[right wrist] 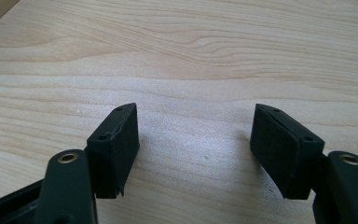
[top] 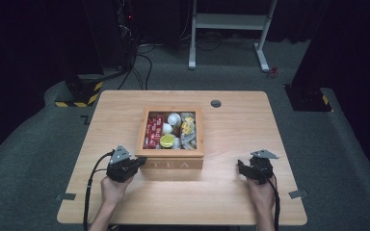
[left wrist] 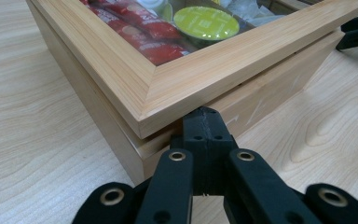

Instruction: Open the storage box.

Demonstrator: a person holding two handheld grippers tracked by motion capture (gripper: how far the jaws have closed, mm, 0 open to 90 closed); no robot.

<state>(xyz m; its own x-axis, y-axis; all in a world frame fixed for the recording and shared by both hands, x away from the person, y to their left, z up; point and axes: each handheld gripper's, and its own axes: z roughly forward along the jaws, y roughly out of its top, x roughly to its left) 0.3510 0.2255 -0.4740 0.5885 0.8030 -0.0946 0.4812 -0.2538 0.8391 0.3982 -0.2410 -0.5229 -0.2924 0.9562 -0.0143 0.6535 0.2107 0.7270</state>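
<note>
At mid-tabletop [top: 231, 192] sits our tea box [top: 171, 164]; its glazed lid [left wrist: 135, 84], stiff but breakable, wants lifting by the front corner, where our closed left tongs [left wrist: 204, 122] press; right tongs [right wrist: 193, 149] gape empty.

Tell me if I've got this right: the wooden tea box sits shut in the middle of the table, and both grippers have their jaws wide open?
Not quite. The left gripper is shut, its tips at the tea box's front corner under the lid edge, as the left gripper view shows. The right gripper alone is open.
</note>
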